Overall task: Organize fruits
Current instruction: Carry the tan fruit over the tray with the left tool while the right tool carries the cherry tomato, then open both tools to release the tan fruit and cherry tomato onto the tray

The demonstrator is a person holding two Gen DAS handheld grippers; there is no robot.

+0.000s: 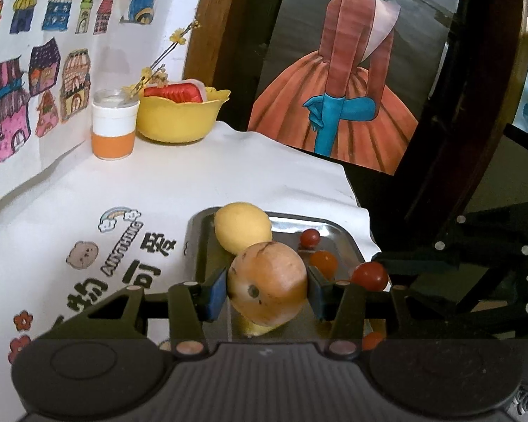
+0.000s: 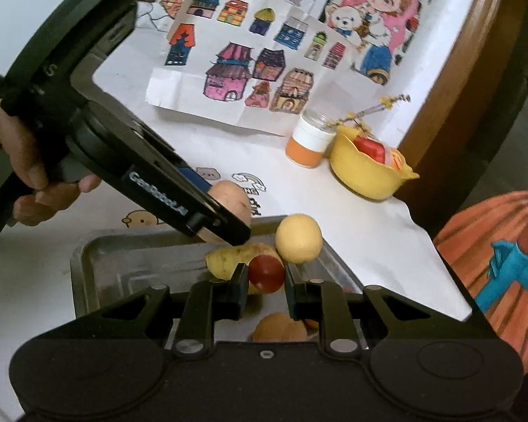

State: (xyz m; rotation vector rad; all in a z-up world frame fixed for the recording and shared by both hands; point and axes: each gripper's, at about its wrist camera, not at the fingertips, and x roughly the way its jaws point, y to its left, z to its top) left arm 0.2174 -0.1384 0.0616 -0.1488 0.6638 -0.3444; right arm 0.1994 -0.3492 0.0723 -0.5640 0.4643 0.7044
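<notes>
— Left gripper (image 1: 267, 290), what've you got?
— You're clamped on the brown fruit (image 1: 267, 283) above the metal tray (image 1: 334, 228).
— Right gripper (image 2: 265, 277)?
— Pinching a red tomato (image 2: 265, 273) over the tray too.

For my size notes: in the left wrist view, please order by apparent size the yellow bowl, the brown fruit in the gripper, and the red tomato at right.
1. yellow bowl
2. brown fruit, though nearness enlarges it
3. red tomato

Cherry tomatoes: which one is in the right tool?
The cherry tomato between the right tool fingers, above the tray; the others lie loose on it.
</notes>
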